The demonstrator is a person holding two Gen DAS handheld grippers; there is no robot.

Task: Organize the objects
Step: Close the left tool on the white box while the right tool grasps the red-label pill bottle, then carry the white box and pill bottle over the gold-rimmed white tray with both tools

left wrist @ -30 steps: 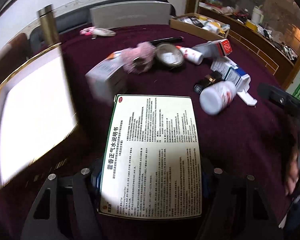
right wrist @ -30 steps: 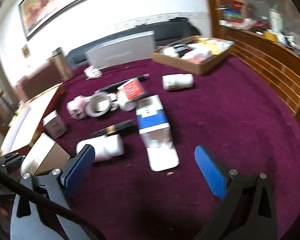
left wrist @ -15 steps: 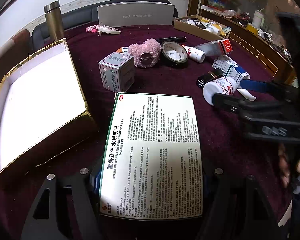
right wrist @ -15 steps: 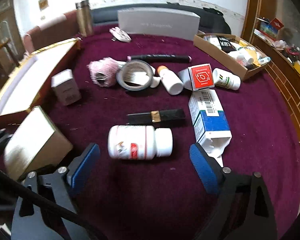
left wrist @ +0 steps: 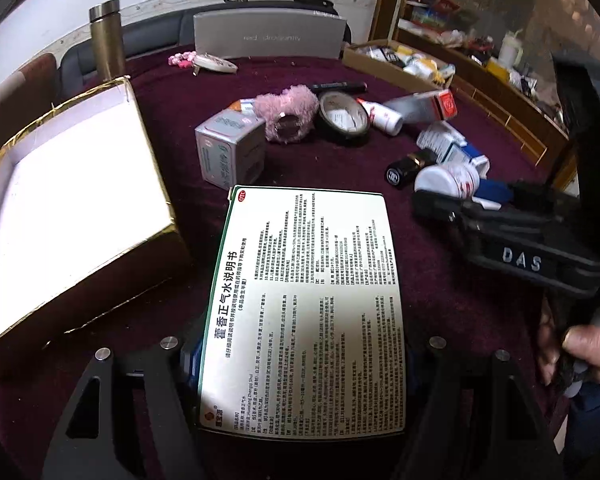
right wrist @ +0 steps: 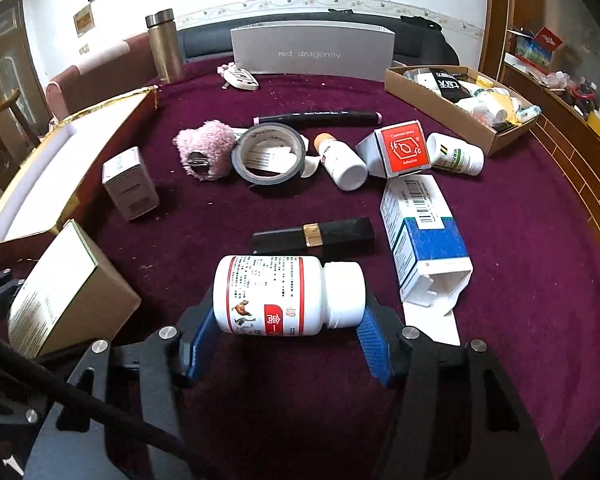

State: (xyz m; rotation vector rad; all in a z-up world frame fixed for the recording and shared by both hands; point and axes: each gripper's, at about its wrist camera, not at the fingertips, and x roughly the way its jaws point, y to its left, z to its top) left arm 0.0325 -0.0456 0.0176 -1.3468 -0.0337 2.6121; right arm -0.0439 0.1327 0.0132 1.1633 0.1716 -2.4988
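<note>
Left gripper: we hold a green-edged medicine box clamped between our fingers, printed instruction panel up, above the near part of the table.
Right gripper: our blue pads sit against both ends of a white pill bottle lying on its side, cap toward the right; the fingers are narrowed around it, touching or nearly so.
Gold-edged box: open, white inside, at the table's left edge, just beside the medicine box we carry.
Behind the bottle: a black lipstick tube with a gold band, lying crosswise.
Right of the bottle: a blue-and-white carton with its near flap open.
Table middle: small grey carton, pink fluffy clip, roll of black tape, a small white bottle, a red-faced adhesive box, a green-labelled bottle.
Farther back: a black marker.
Far right corner: a cardboard tray of assorted items.
Far edge: a grey box standing upright and a bronze flask.
</note>
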